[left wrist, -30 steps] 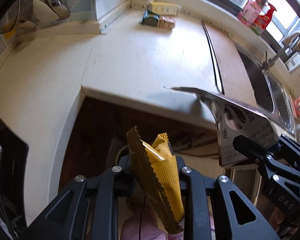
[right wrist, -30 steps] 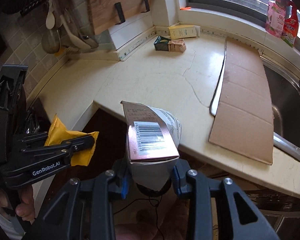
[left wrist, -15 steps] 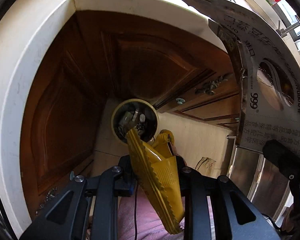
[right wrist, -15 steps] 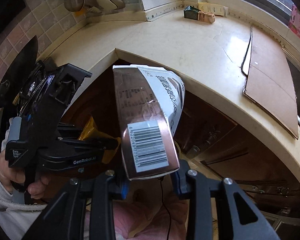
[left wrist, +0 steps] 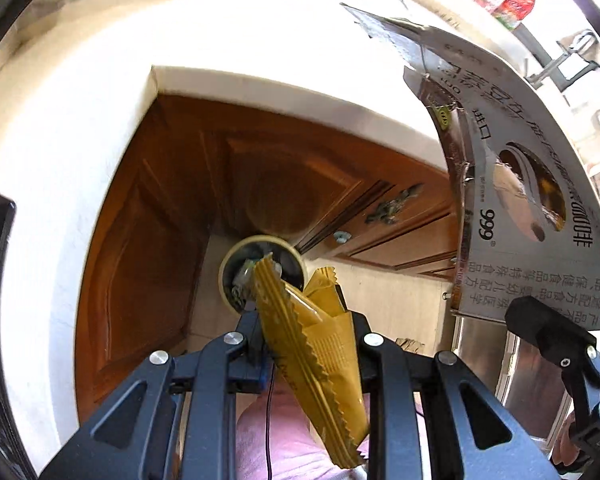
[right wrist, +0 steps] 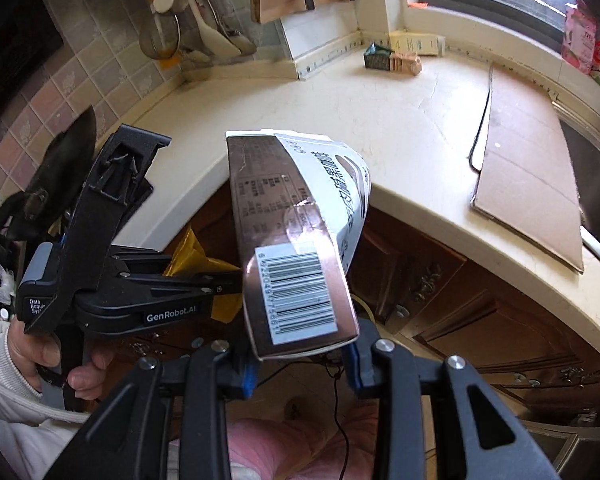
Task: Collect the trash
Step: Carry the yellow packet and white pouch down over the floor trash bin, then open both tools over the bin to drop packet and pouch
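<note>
My left gripper (left wrist: pixel 308 332) is shut on a yellow snack wrapper (left wrist: pixel 320 352) and holds it above a round trash bin (left wrist: pixel 260 272) on the floor by the cabinet corner; trash lies inside the bin. My right gripper (right wrist: pixel 300 360) is shut on a flattened silver-and-white carton (right wrist: pixel 296 252) with a barcode. The carton also shows at the right of the left wrist view (left wrist: pixel 532 208). The left gripper with the wrapper (right wrist: pixel 196 256) shows left of the carton in the right wrist view.
A cream countertop (right wrist: pixel 400 132) curves over brown wooden cabinet doors (left wrist: pixel 148 240). A cardboard sheet (right wrist: pixel 532 176) lies by the sink. Small boxes (right wrist: pixel 396 60) sit at the back corner. Utensils (right wrist: pixel 204 32) hang on the tiled wall.
Both views first tipped down from the countertop toward the cabinets and floor bin, then lifted slightly. The bin now sits just beyond the wrapper's tip. Both grippers keep their hold.
</note>
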Demonstrator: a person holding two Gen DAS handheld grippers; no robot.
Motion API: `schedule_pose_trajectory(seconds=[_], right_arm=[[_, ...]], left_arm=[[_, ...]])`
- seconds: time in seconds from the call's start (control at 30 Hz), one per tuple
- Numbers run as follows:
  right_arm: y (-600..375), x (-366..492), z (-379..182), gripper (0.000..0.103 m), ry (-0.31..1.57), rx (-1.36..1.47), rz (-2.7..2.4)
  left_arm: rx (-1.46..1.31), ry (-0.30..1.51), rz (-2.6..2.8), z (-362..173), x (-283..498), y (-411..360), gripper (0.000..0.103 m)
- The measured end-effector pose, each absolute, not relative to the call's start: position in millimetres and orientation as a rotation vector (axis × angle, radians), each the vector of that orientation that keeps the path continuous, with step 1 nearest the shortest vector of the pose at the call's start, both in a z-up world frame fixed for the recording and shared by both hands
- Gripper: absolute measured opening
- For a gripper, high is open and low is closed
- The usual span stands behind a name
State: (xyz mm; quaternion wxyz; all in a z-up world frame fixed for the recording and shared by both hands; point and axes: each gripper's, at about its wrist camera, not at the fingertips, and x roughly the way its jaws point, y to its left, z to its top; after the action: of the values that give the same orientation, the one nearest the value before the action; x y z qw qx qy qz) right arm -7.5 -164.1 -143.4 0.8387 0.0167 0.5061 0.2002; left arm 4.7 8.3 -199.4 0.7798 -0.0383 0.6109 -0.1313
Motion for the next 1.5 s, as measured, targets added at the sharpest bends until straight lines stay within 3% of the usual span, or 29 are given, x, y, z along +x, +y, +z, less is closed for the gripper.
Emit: schedule_pose_trajectory(seconds=[0.4,0.7,1.07,1.5], right_arm=[[-168.0,-36.3,-99.9,0.033,0.998,0.037,0.461],[-157.5,-36.2,-124.0,0.033,1.101,0.061,0.535],[-148.2,-5.7,-243.2,0.033,1.329,0.094,0.562],[-146.3,48.5,-466.6,0.034,1.588,0.148,0.521]], left_arm=[[-0.066,1.253,-0.344,-145.1,-13.1,15.3,0.022],[-0.06,1.312,-0.324,-183.9,-13.1,7.5,0.021],[-0.072,1.407,-0.275,-291.4,6.2,3.5,0.022],[-0.145,1.568,-0.186,-498.6,53.2,0.6,0.026]])
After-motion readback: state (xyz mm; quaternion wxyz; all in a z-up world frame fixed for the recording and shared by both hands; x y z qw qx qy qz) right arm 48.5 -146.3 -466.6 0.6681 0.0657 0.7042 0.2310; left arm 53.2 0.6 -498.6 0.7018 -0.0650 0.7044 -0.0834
